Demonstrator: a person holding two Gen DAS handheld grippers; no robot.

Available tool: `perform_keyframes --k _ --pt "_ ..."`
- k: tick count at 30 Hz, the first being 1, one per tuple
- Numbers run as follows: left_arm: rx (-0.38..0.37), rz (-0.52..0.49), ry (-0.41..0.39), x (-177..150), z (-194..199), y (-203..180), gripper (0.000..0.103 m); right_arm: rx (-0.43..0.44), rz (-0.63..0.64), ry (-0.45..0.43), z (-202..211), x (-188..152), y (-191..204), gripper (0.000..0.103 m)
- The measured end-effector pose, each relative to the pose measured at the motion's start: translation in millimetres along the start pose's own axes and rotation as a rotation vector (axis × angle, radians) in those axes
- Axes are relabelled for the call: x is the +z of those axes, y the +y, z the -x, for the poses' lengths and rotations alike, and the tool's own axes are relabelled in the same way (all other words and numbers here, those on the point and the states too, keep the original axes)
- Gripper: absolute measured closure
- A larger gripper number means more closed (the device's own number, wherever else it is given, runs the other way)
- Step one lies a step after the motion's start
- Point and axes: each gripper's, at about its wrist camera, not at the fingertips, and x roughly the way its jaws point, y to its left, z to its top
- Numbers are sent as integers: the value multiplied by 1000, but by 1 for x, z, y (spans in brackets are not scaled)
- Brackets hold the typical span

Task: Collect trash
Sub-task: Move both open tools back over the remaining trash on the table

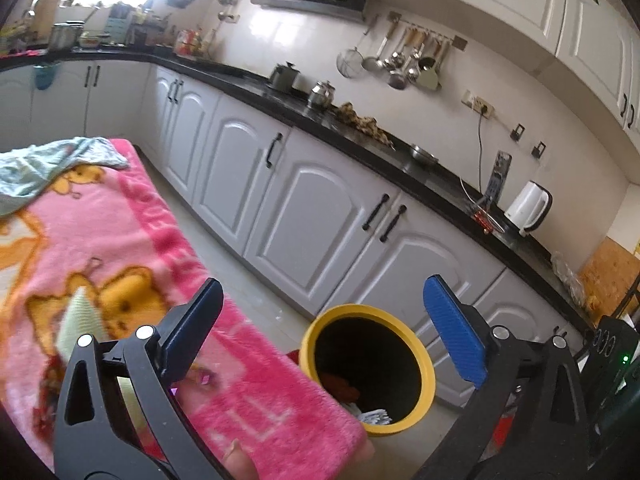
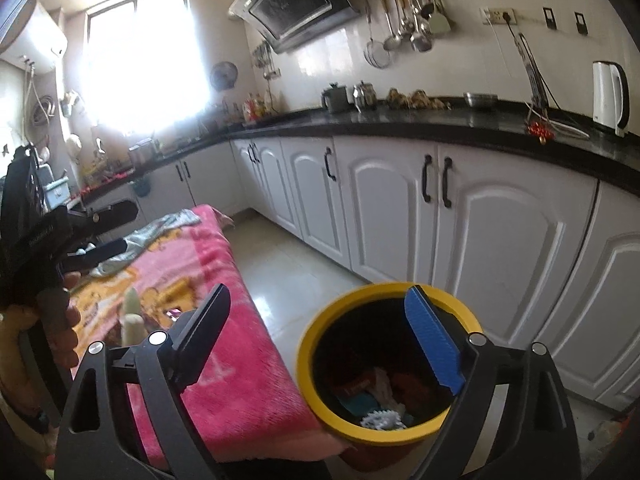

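A yellow-rimmed black bin (image 1: 400, 328) stands on the floor by the corner of a table under a pink cartoon blanket (image 1: 120, 248); it also shows in the right wrist view (image 2: 316, 364). Several pieces of trash (image 2: 380, 400) lie inside it. My left gripper (image 1: 324, 332) is open and empty above the table's corner and the bin. My right gripper (image 2: 324, 340) is open and empty right over the bin's mouth. A pale cone-shaped item (image 1: 82, 320) and a small shiny purple scrap (image 1: 206, 379) lie on the blanket. The left gripper also shows in the right wrist view (image 2: 116, 228), open.
A grey-green cloth (image 1: 48, 160) lies at the blanket's far end. White cabinets (image 1: 304, 216) under a black counter (image 1: 360, 144) run along the right. A white kettle (image 1: 528, 206), pots and hanging utensils stand at the counter. Tiled floor (image 2: 288, 272) lies between table and cabinets.
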Motion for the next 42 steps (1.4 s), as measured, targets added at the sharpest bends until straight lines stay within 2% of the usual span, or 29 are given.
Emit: perform_keyframes --k 8,23,35,42 --pt "63 30 -50 2 45 36 11 60 49 -47 11 8 35 12" --pt "220 116 -103 -4 110 118 11 210 193 7 4 -7 122 12" --pt "306 130 -110 -16 135 153 11 331 320 59 -1 -33 184 12" --pt "348 124 -65 -26 135 171 11 405 416 108 -9 -57 221 12"
